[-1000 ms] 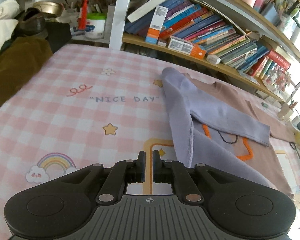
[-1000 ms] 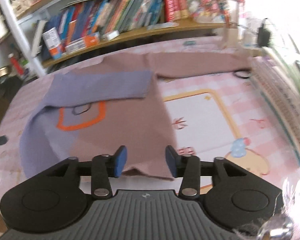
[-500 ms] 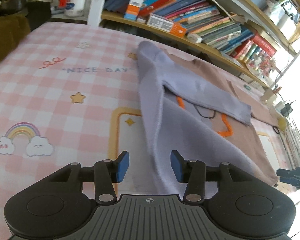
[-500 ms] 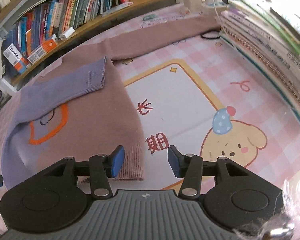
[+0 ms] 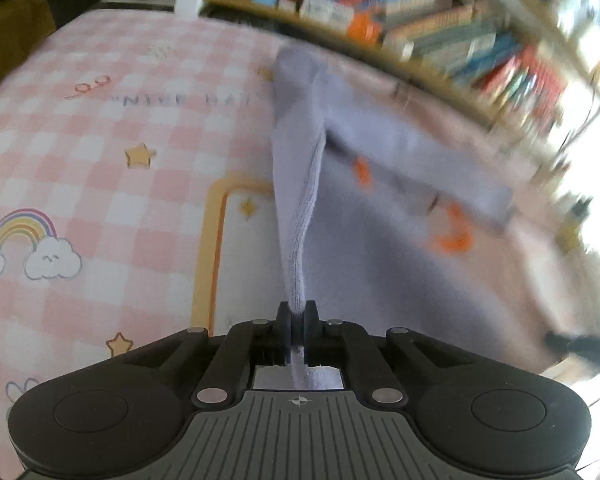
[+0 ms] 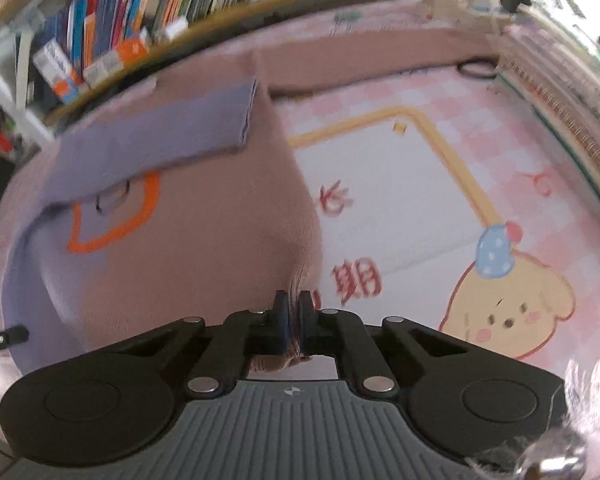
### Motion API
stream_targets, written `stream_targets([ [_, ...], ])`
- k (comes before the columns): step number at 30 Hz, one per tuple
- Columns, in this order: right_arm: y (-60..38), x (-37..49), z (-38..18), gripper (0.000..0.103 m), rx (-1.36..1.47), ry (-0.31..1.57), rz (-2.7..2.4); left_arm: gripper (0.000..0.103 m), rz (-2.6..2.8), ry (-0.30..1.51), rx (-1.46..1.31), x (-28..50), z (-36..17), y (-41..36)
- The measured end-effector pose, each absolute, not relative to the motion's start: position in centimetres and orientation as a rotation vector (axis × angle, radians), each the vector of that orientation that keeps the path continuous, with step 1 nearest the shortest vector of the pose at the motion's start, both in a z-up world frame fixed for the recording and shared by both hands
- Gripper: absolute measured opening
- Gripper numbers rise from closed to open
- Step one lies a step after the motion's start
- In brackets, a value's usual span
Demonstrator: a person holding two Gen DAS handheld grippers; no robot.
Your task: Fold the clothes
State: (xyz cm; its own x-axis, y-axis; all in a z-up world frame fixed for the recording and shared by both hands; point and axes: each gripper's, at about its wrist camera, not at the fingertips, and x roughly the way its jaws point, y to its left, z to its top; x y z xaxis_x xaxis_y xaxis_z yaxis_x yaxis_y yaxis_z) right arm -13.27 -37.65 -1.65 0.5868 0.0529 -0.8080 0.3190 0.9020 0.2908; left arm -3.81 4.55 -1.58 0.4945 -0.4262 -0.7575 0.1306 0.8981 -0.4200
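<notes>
A knit sweater, half lilac and half dusty pink with an orange outline on the chest, lies on the pink checked mat. Its lilac sleeve (image 6: 168, 128) is folded across the body. My left gripper (image 5: 298, 314) is shut on the lilac hem corner (image 5: 298, 240) and lifts it into a ridge. My right gripper (image 6: 293, 310) is shut on the pink hem corner (image 6: 296, 256), also raised. The pink sleeve (image 6: 364, 56) stretches out along the far edge of the mat.
A bookshelf (image 5: 440, 28) full of books runs along the back. Stacked notebooks (image 6: 560, 92) line the right side. A black hair tie (image 6: 476, 67) lies near the pink sleeve. Dark clothes (image 5: 16, 28) are piled at the far left.
Both grippers were open above the sweater's hem half a second ago. Now both have shut on the hem corners and the cloth is pulled up.
</notes>
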Motion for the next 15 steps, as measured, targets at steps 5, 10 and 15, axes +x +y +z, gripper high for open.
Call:
stream_targets([
  [5,-37.5,-14.1,0.6,0.004,0.439,0.942,-0.068,0.005,-0.317,0.933,-0.252,-4.9,1.1,6.5],
  [10,-37.9,-13.9,-3.0,0.012,0.499,1.046,-0.146,0.014,-0.225,1.065,-0.119,-5.3,-3.1,5.0],
  [15,-38.0,-13.0,-1.6,0.050,0.394,0.991,-0.113,0.054,-0.129,1.004,-0.004,-5.6,-2.4,4.4],
])
